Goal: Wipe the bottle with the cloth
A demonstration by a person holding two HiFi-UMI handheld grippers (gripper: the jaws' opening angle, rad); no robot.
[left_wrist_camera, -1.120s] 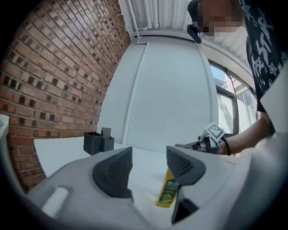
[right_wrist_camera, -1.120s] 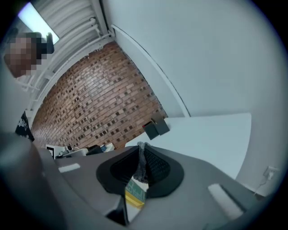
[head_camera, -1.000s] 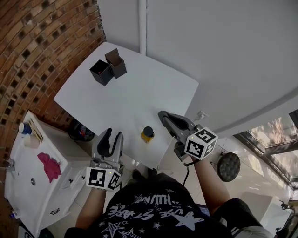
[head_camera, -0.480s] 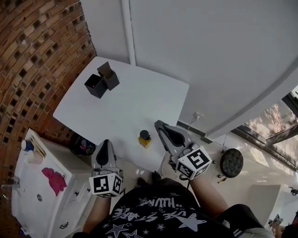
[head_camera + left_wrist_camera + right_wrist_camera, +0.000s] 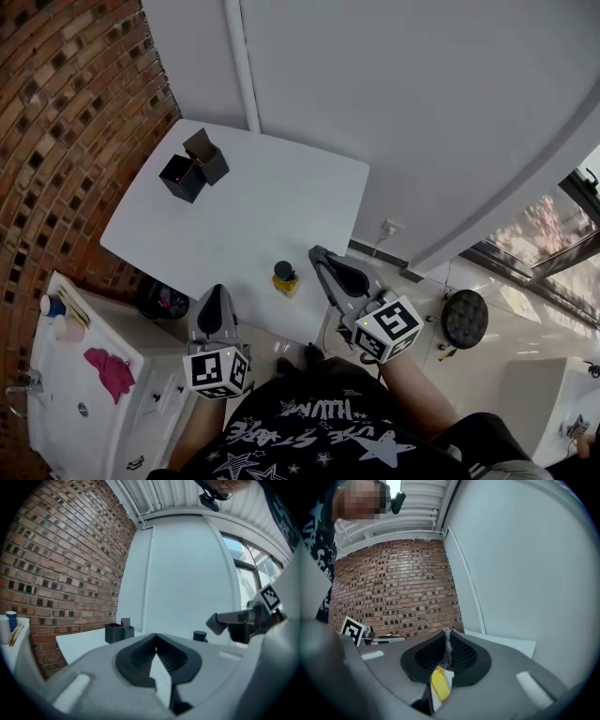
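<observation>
Brick-walled room, counter (image 5: 244,216) bearing the unwiped bottle (image 5: 285,277): left claw (image 5: 155,641) closed empty, right claw (image 5: 447,637) pinching a grey strip (image 5: 448,651), possibly cloth.

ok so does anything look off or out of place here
Nothing spilled or broken. The bottle stands upright but close to the near edge of the table, and the pink cloth lies crumpled on the side cabinet, off the table. The right claw pinches a thin grey strip.

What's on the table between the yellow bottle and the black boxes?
Nothing. The head view shows only bare table between the bottle and the black boxes.
</observation>
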